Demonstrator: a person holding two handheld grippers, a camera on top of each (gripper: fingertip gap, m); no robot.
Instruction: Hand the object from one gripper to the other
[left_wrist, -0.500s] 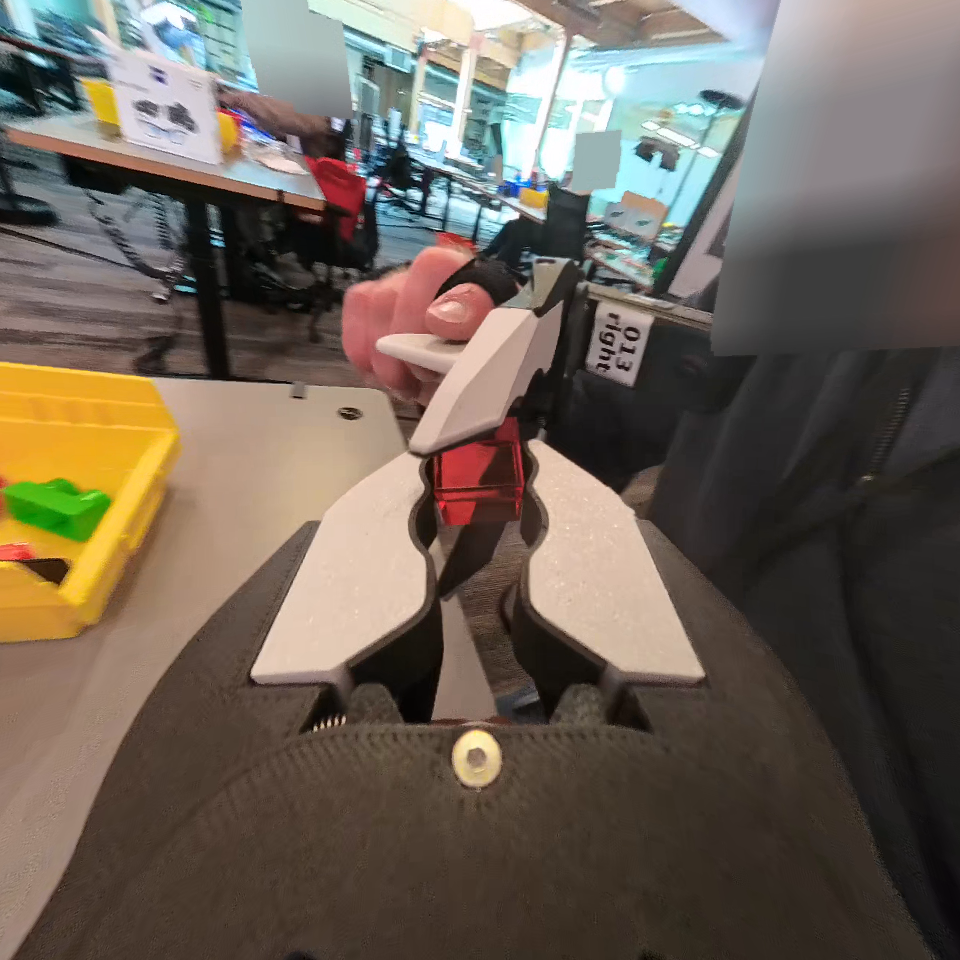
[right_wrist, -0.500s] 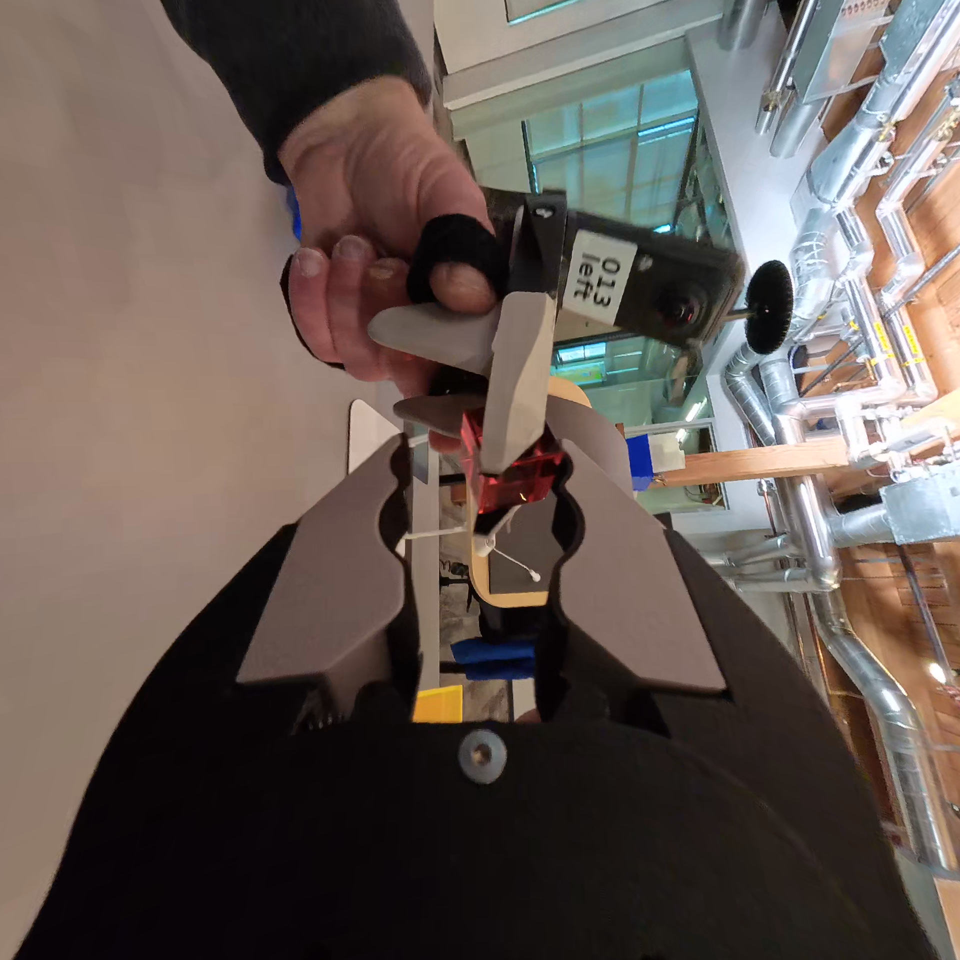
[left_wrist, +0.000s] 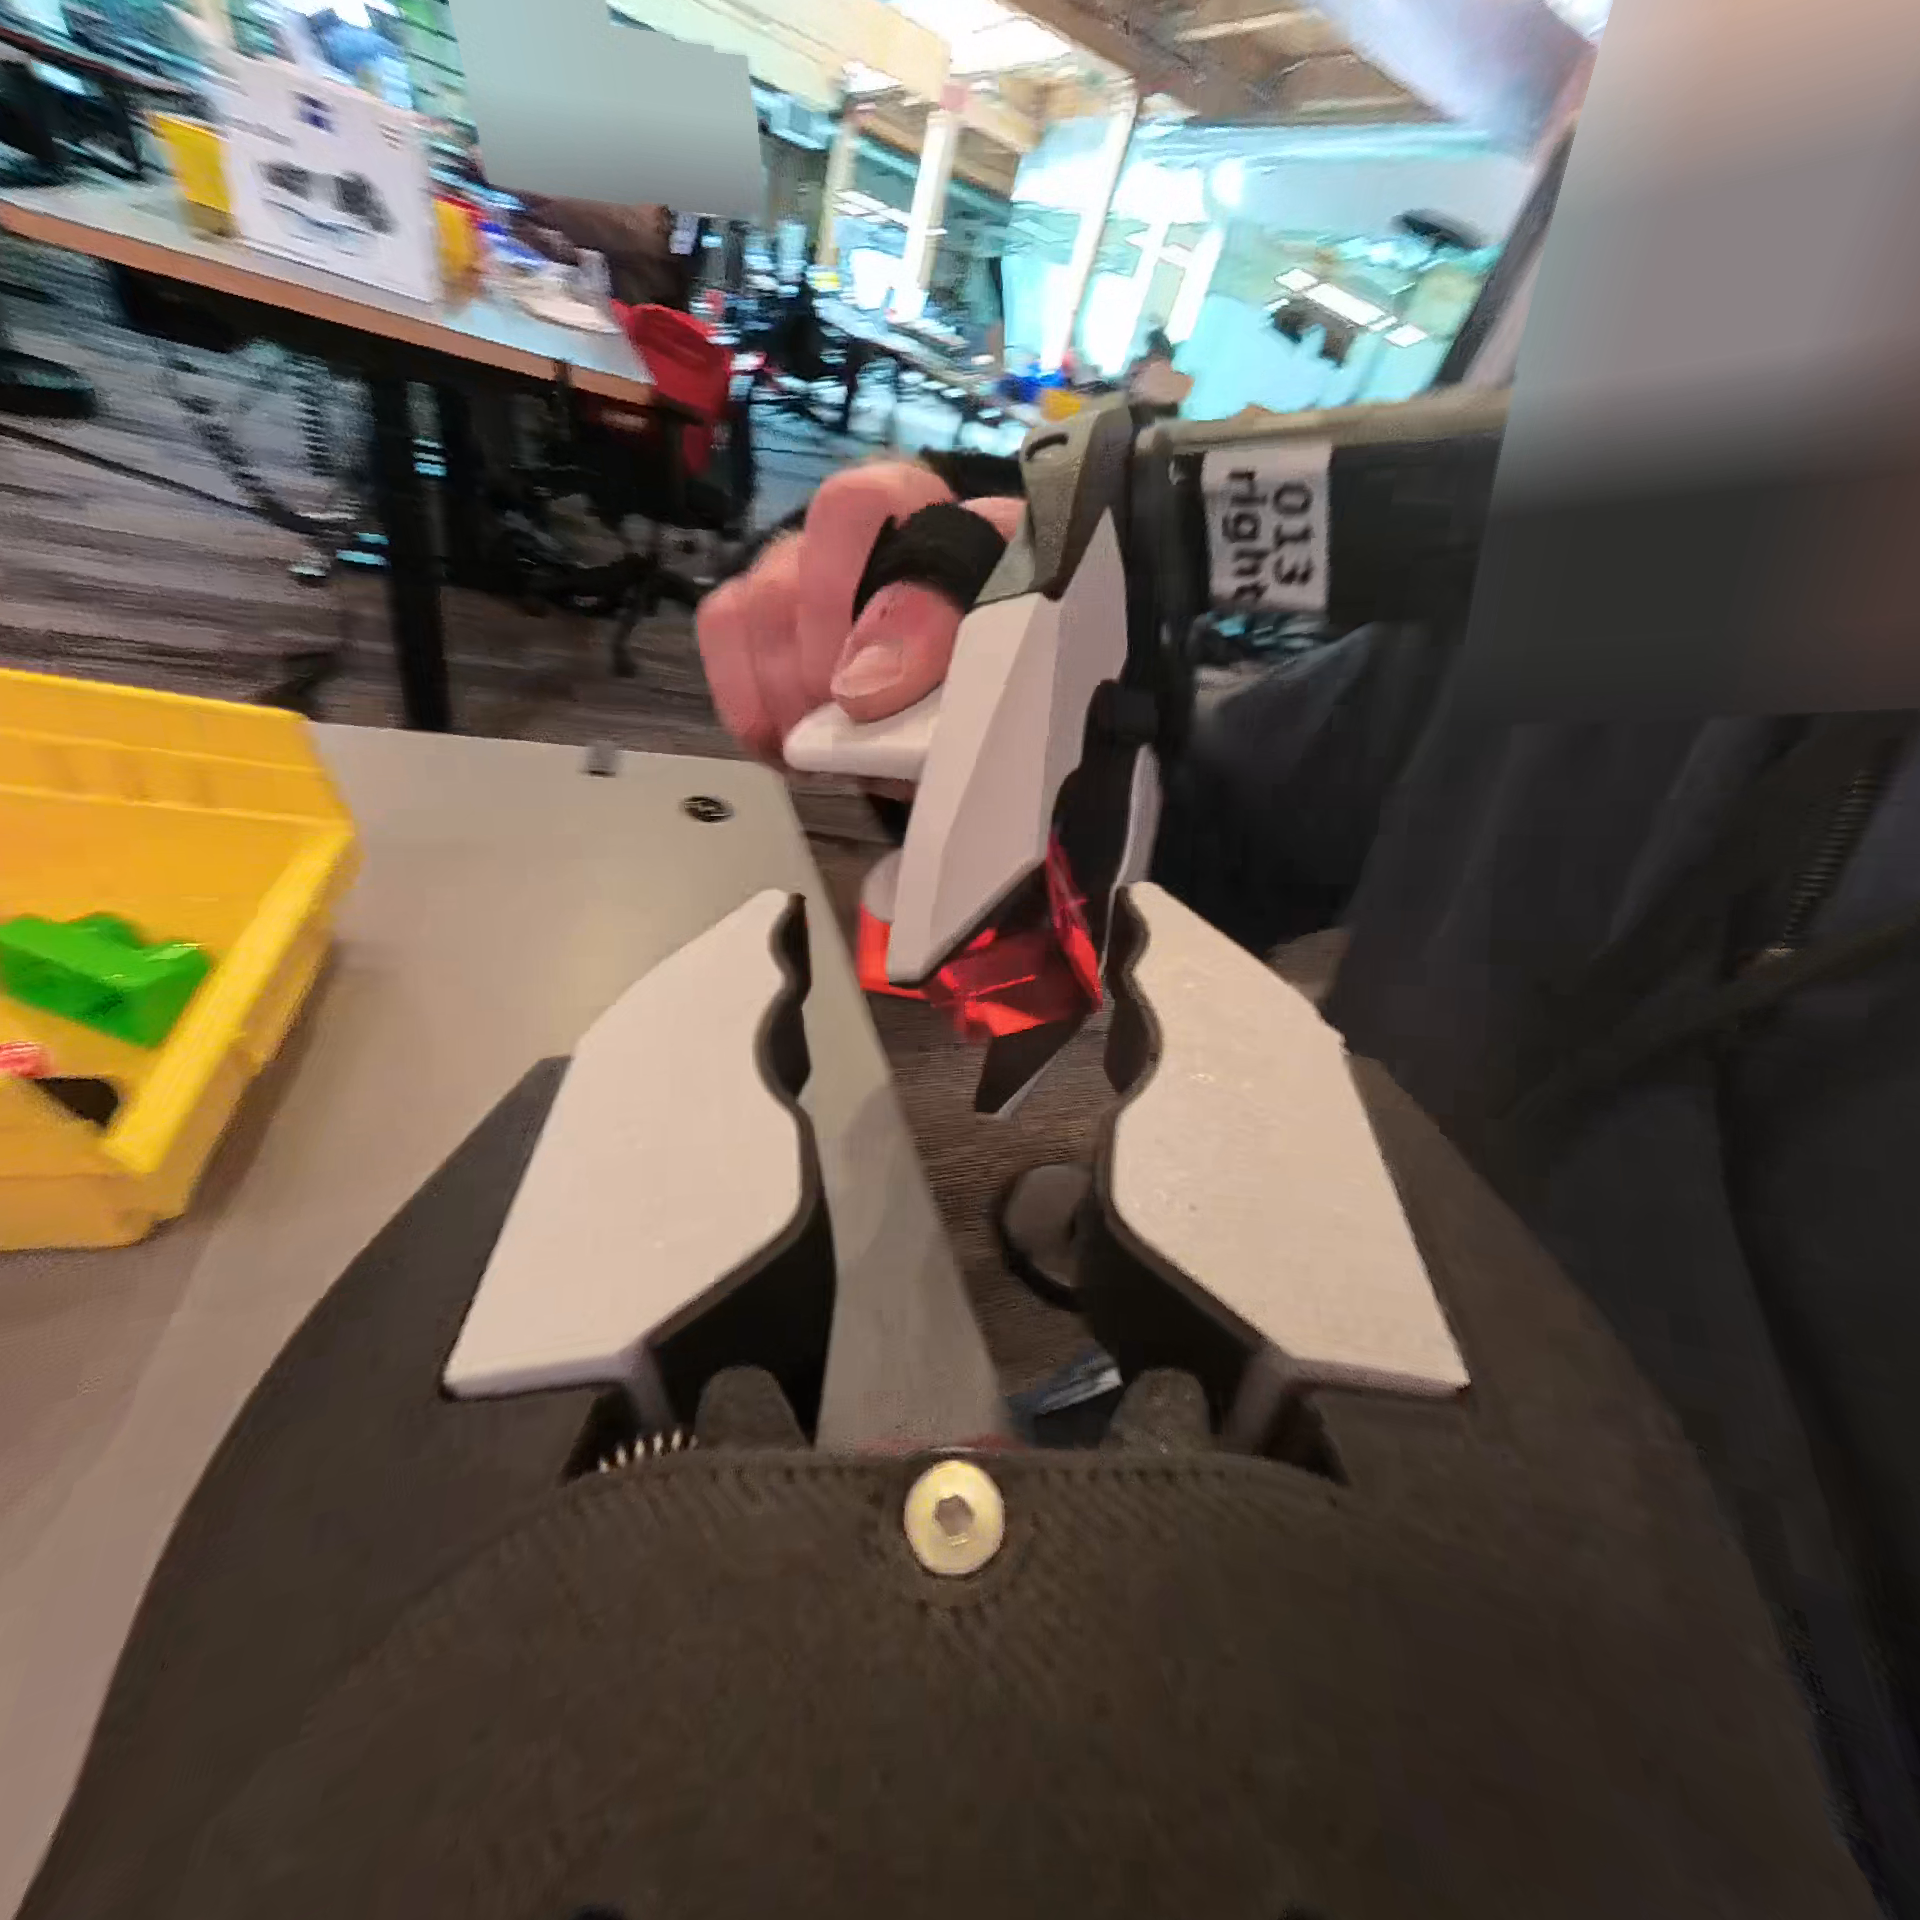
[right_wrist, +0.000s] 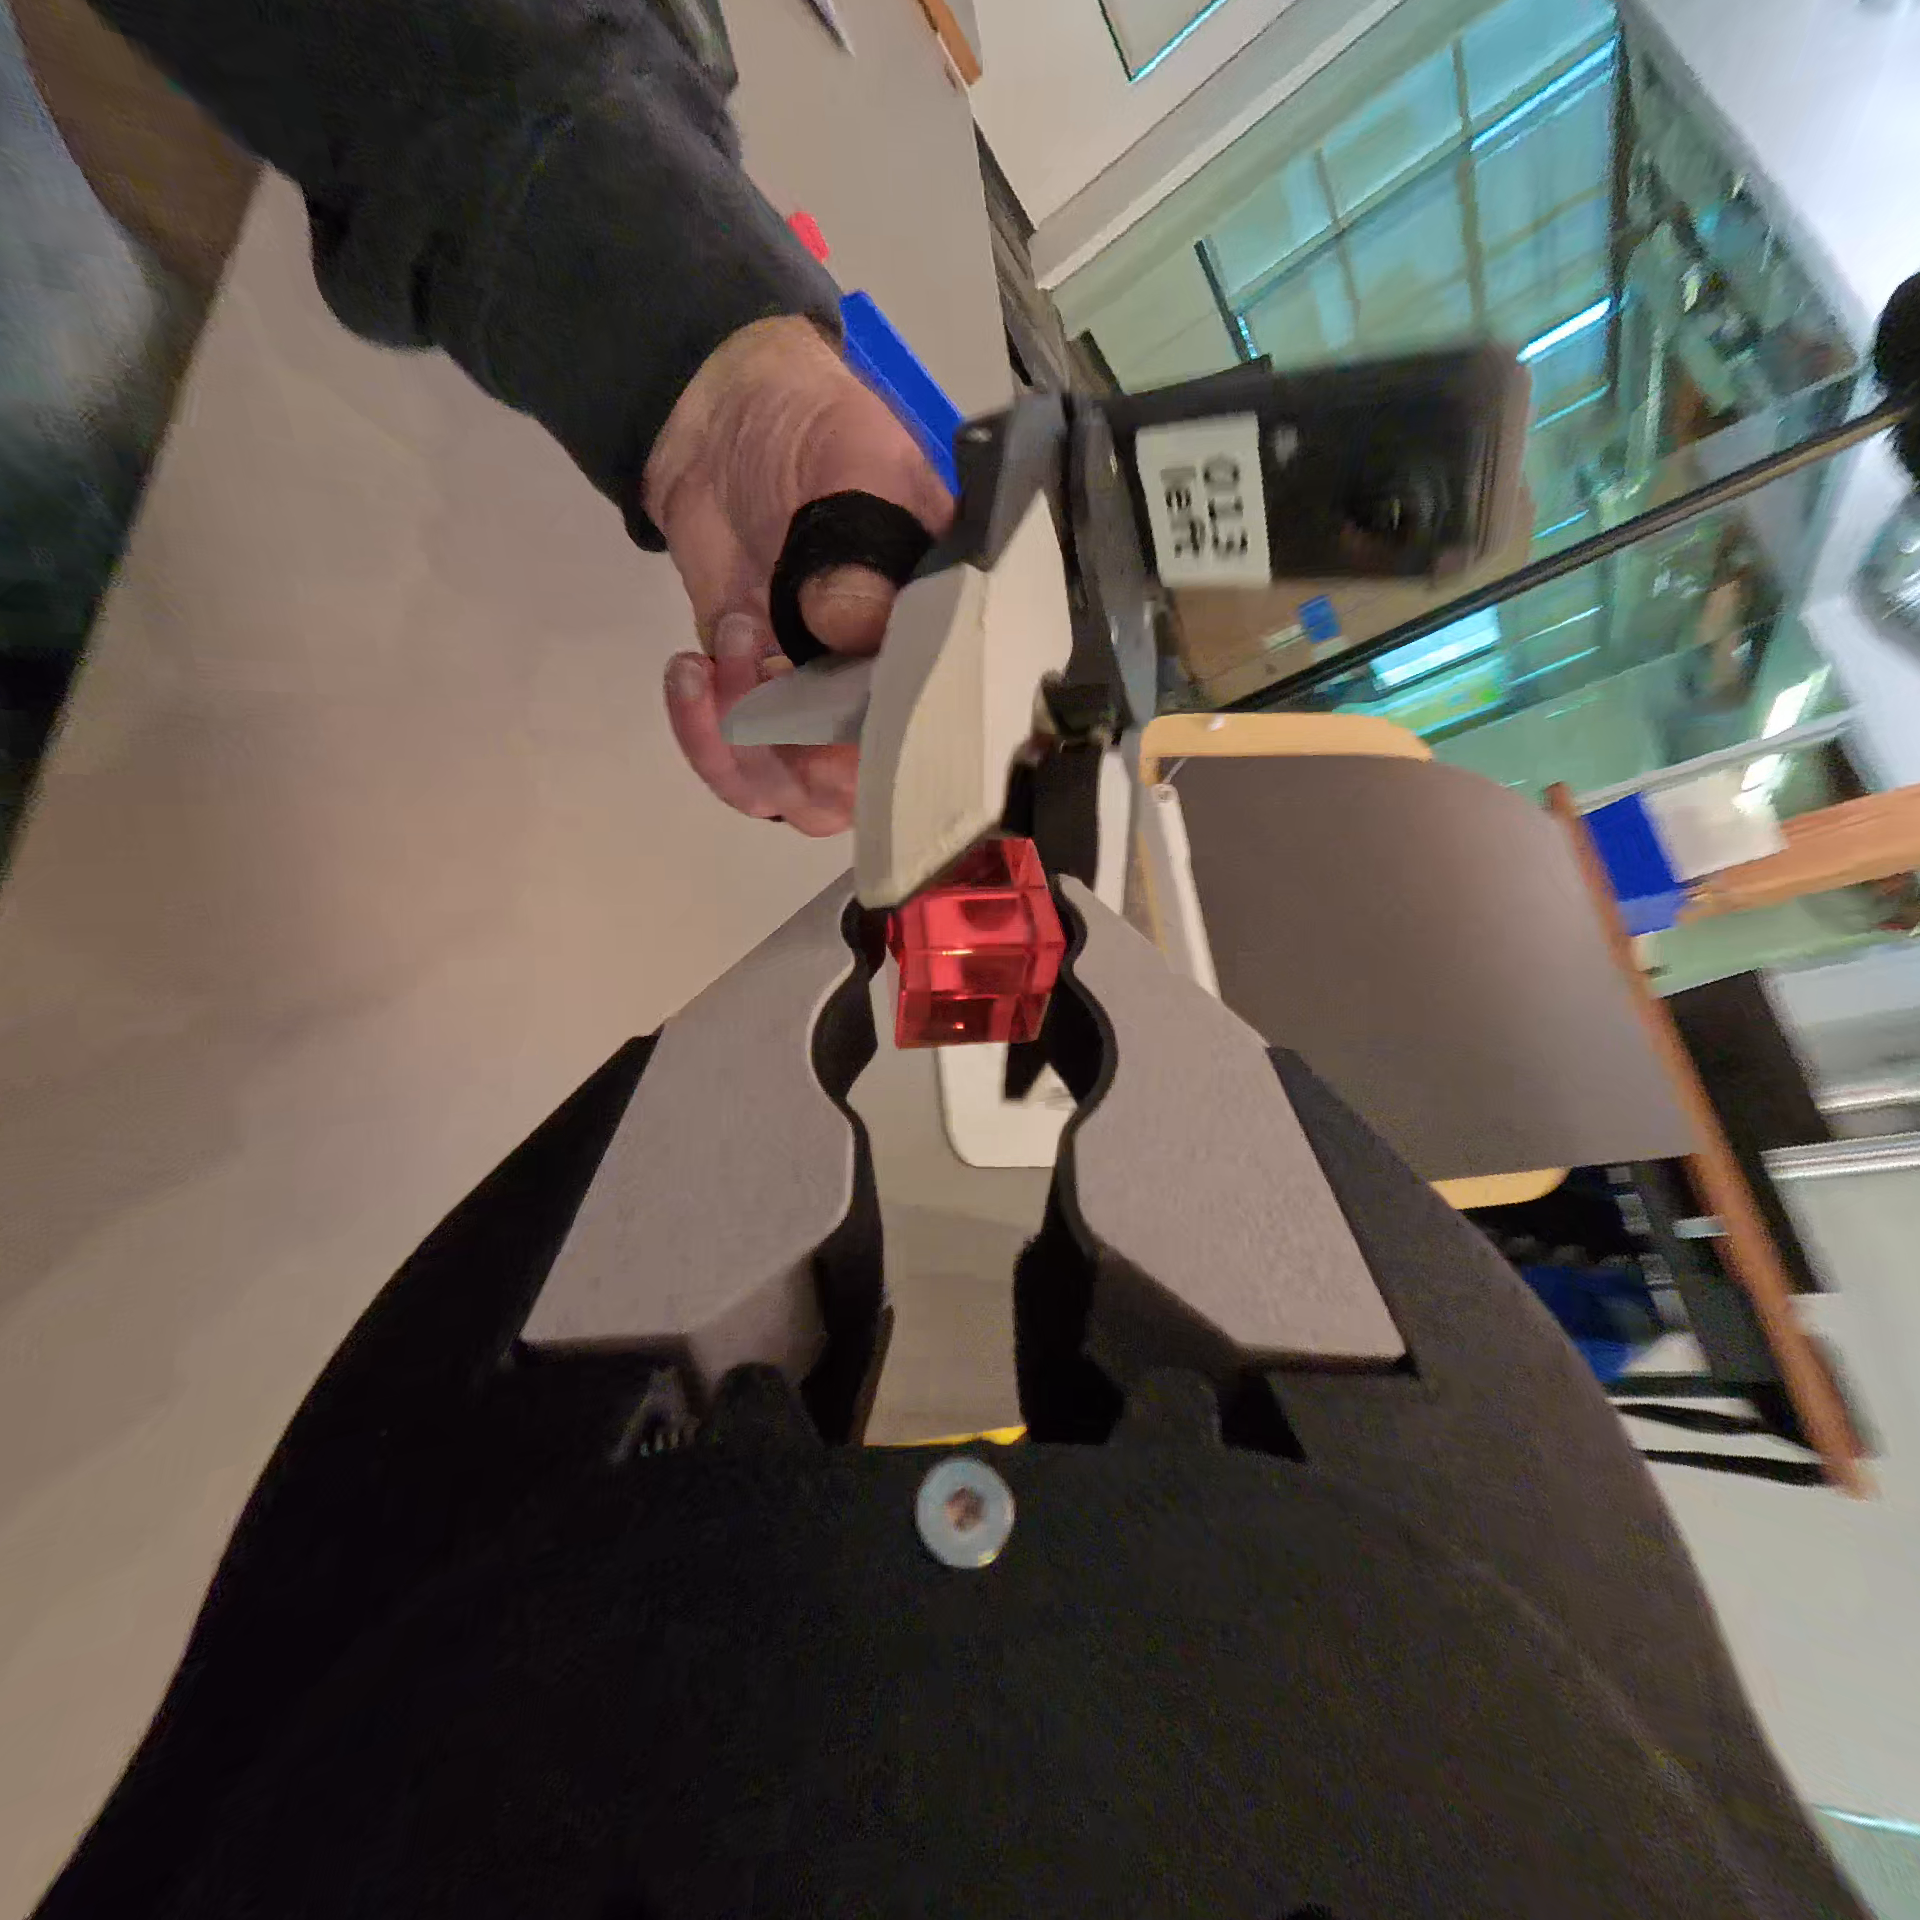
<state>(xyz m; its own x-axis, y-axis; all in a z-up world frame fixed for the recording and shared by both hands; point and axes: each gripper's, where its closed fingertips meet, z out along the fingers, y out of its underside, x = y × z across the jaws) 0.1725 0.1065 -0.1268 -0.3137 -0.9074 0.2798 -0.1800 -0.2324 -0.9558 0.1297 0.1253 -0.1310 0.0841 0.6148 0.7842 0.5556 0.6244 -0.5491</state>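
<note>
Grey table (left_wrist: 540, 935) (yellow bin (left_wrist: 208, 1039) atop)

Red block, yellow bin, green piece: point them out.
red block (right_wrist: 977, 966), right wrist view, front face
yellow bin (left_wrist: 239, 1003), left wrist view, right wall
green piece (left_wrist: 104, 982), left wrist view, top

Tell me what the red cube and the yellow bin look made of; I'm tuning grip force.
Red cube: probably clear acrylic or hard plastic, glossy; light passes through and inner faces reflect.
Yellow bin: likely opaque moulded plastic with a slight sheen; even colour, ribbed wall.
</note>
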